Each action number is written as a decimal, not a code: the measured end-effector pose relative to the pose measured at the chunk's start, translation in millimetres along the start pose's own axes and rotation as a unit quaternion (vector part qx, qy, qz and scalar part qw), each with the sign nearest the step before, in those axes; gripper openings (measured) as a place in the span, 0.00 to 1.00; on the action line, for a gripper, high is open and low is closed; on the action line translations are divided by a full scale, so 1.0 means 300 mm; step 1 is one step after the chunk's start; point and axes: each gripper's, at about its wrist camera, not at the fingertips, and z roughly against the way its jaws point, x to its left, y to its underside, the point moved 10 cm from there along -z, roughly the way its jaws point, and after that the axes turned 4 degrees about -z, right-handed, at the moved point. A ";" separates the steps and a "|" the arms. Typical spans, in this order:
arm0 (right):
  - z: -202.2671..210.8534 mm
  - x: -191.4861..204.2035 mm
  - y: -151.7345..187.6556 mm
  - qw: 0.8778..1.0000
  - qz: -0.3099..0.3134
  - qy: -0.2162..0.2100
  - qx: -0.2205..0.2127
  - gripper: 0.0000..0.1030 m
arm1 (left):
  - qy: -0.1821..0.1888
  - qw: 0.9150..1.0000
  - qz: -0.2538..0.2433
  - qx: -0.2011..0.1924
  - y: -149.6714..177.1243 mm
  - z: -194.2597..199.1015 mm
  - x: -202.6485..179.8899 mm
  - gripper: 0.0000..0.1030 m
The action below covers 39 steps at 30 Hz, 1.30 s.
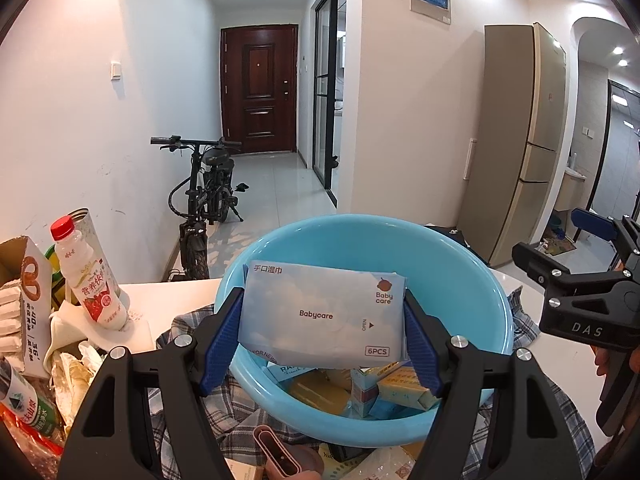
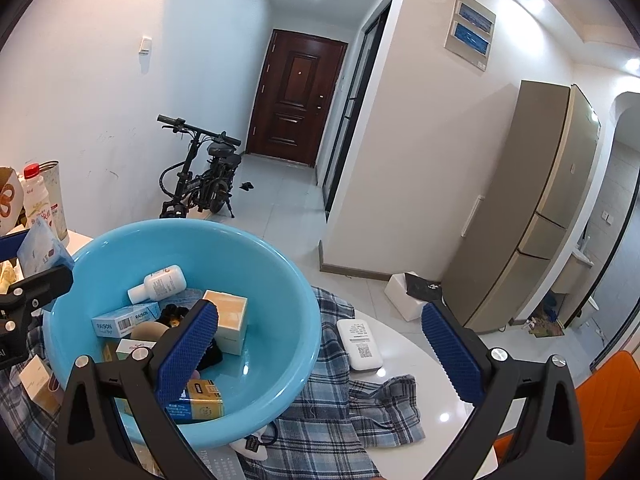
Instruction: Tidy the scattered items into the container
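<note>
My left gripper (image 1: 325,334) is shut on a pale blue Babycare wet-wipe pack (image 1: 320,314) and holds it above the light blue basin (image 1: 472,280). The basin (image 2: 280,264) holds several small boxes and a white bottle (image 2: 162,282). The pack also shows at the left edge of the right wrist view (image 2: 40,250). My right gripper (image 2: 320,348) is open and empty, over the basin's right rim and a plaid cloth (image 2: 352,404). The right gripper also shows in the left wrist view (image 1: 576,284).
A white flat device (image 2: 360,344) lies on the cloth right of the basin. A red-capped drink bottle (image 1: 90,276), a tin, a carton and wrappers stand at the left. A brown case (image 1: 276,454) and small boxes lie in front of the basin. An orange chair (image 2: 600,412) is at the right.
</note>
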 end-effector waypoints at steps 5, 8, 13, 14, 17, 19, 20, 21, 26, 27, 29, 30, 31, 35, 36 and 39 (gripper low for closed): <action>-0.001 -0.002 0.001 1.000 0.000 0.000 -0.001 1.00 | 0.000 1.000 -0.002 0.000 -0.005 -0.001 -0.002 0.70; -0.011 -0.005 0.011 1.000 -0.002 -0.002 0.004 1.00 | 0.002 1.000 -0.003 0.000 -0.005 -0.001 -0.002 0.72; -0.013 -0.003 0.013 1.000 0.001 -0.003 0.007 1.00 | -0.014 1.000 -0.002 -0.021 -0.025 0.019 0.011 1.00; -0.012 -0.003 0.012 1.000 0.002 -0.003 0.007 1.00 | -0.016 1.000 -0.004 -0.023 -0.028 0.022 0.014 1.00; -0.007 -0.004 0.010 1.000 0.001 -0.002 0.005 1.00 | -0.021 0.999 -0.009 -0.022 -0.030 0.024 0.022 1.00; -0.005 -0.002 0.009 1.000 0.001 -0.003 0.005 1.00 | -0.024 0.999 -0.007 -0.021 -0.030 0.023 0.029 1.00; -0.004 -0.002 0.009 1.000 0.002 -0.002 0.005 1.00 | -0.023 1.000 -0.006 -0.021 -0.030 0.023 0.029 1.00; -0.003 0.000 0.009 1.000 0.003 -0.002 0.005 1.00 | -0.022 1.000 -0.006 -0.020 -0.030 0.022 0.031 1.00; 0.000 0.009 0.007 1.000 0.008 -0.002 0.005 1.00 | -0.024 0.999 -0.005 -0.021 -0.030 0.024 0.029 1.00; 0.001 0.011 0.007 1.000 0.009 -0.003 0.005 1.00 | -0.027 0.999 -0.006 -0.021 -0.029 0.027 0.030 1.00; 0.003 0.017 0.006 1.000 0.010 -0.005 0.006 1.00 | -0.033 0.999 -0.008 -0.023 -0.028 0.030 0.033 1.00; 0.004 0.022 0.005 1.000 0.011 -0.005 0.005 1.00 | -0.035 0.999 -0.010 -0.024 -0.029 0.032 0.034 1.00; 0.004 0.026 0.004 1.000 0.013 -0.006 0.005 1.00 | -0.036 0.999 -0.011 -0.025 -0.030 0.033 0.035 1.00; 0.000 0.050 0.006 1.000 0.019 -0.010 0.006 1.00 | -0.037 0.999 -0.008 -0.022 -0.028 0.029 0.041 1.00; -0.001 0.056 0.007 1.000 0.023 -0.010 0.007 1.00 | -0.039 0.999 -0.008 -0.020 -0.026 0.028 0.043 1.00; -0.003 0.066 0.011 1.000 0.023 -0.018 0.007 1.00 | -0.046 0.999 -0.008 -0.020 -0.026 0.035 0.045 1.00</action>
